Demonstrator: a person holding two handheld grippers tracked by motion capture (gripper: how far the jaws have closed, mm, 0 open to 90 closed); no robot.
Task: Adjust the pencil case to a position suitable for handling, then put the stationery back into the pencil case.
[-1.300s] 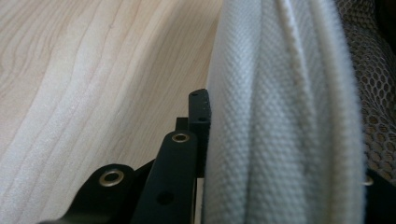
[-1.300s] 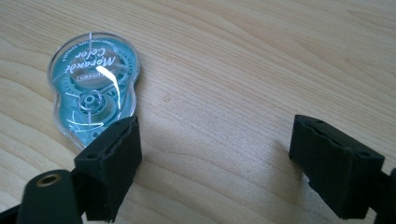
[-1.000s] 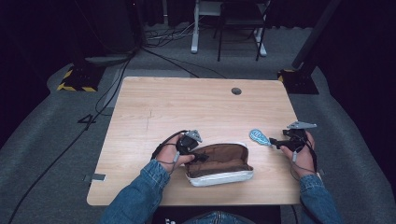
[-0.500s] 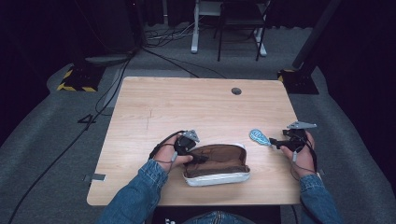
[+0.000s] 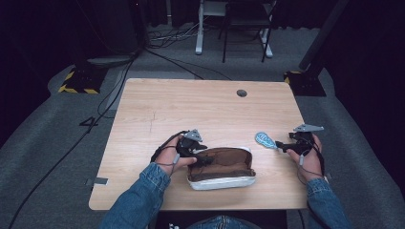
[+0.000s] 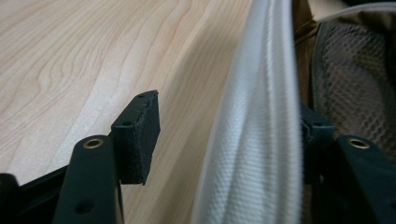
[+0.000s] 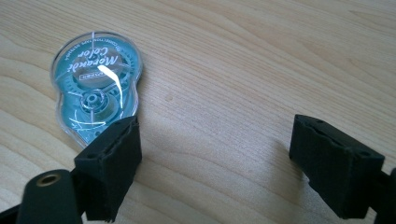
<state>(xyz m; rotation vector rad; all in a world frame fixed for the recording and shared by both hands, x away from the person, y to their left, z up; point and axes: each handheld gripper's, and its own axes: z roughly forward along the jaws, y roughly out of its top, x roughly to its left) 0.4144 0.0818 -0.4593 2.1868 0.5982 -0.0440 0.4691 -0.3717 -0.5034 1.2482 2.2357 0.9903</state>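
Pouch [image 5: 222,167] rim between the spread jaws of left hand-held gripper [image 5: 203,156], right hand-held gripper [image 5: 282,147] wide apart, correction tape [image 7: 95,84] just ahead of one jaw, table [image 5: 191,109].

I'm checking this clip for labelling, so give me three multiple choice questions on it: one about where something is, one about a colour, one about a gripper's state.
1. Where does the tape dispenser lie on the table?
A. right of the pouch, by the right gripper
B. inside the pouch
C. at the far left corner

2. What colour is the pouch on the inside?
A. red
B. brown
C. yellow

3. How do the jaws of the right gripper stand?
A. shut on the dispenser
B. shut on the pouch's rim
C. open, with bare wood between them

Answers: 1 A, the high view shows it between the pouch and the right gripper. 2 B, the lining is brown with a white rim. 3 C, the right gripper view shows the pads wide apart and the dispenser beside one pad.
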